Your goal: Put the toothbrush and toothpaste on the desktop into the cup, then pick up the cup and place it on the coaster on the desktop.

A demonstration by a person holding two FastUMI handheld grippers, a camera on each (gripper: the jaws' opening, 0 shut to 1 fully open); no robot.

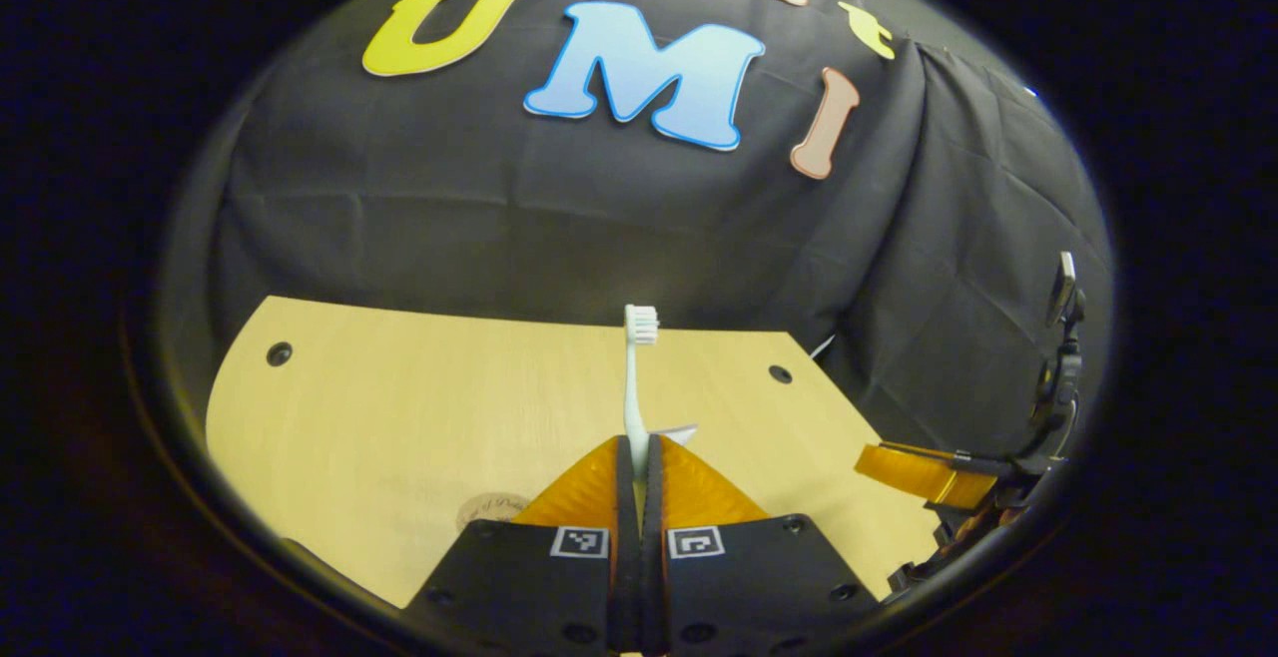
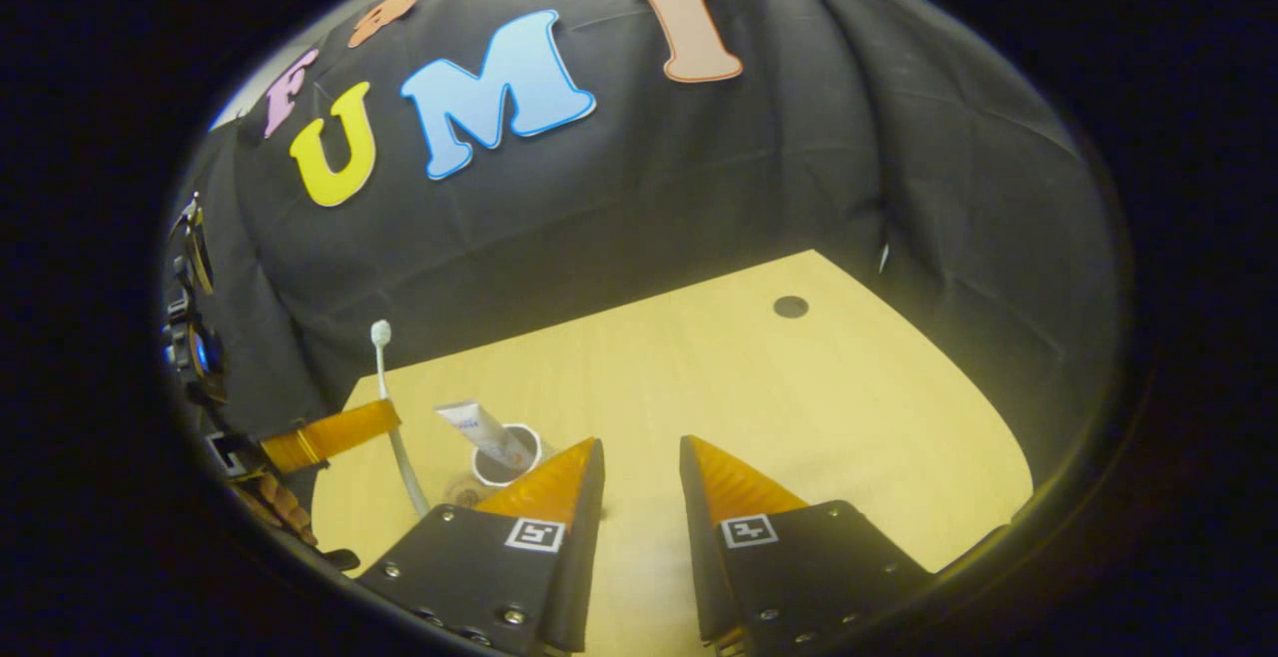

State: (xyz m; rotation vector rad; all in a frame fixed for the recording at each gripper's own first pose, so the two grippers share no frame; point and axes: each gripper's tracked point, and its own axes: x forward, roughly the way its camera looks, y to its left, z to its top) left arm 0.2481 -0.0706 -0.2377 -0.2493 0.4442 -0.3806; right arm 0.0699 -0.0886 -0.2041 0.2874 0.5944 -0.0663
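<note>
My left gripper (image 1: 639, 457) is shut on the white toothbrush (image 1: 633, 377), which stands upright with its bristles on top. Just behind its fingers a white corner of the toothpaste (image 1: 681, 431) pokes out. In the right gripper view the toothpaste tube (image 2: 477, 427) leans inside the white cup (image 2: 511, 459) on the desktop. The toothbrush (image 2: 382, 377) hangs just left of the cup, held by the left gripper (image 2: 334, 437). My right gripper (image 2: 641, 447) stands open over the bare desktop, right of the cup. A round coaster (image 1: 487, 510) lies flat beside the cup, partly hidden.
The light wooden desktop (image 2: 799, 407) has small dark holes (image 2: 790, 307) near its far corners. The black cloth wall closes it in at the back and sides. The right gripper (image 1: 924, 472) reaches in at the desktop's right edge in the left gripper view.
</note>
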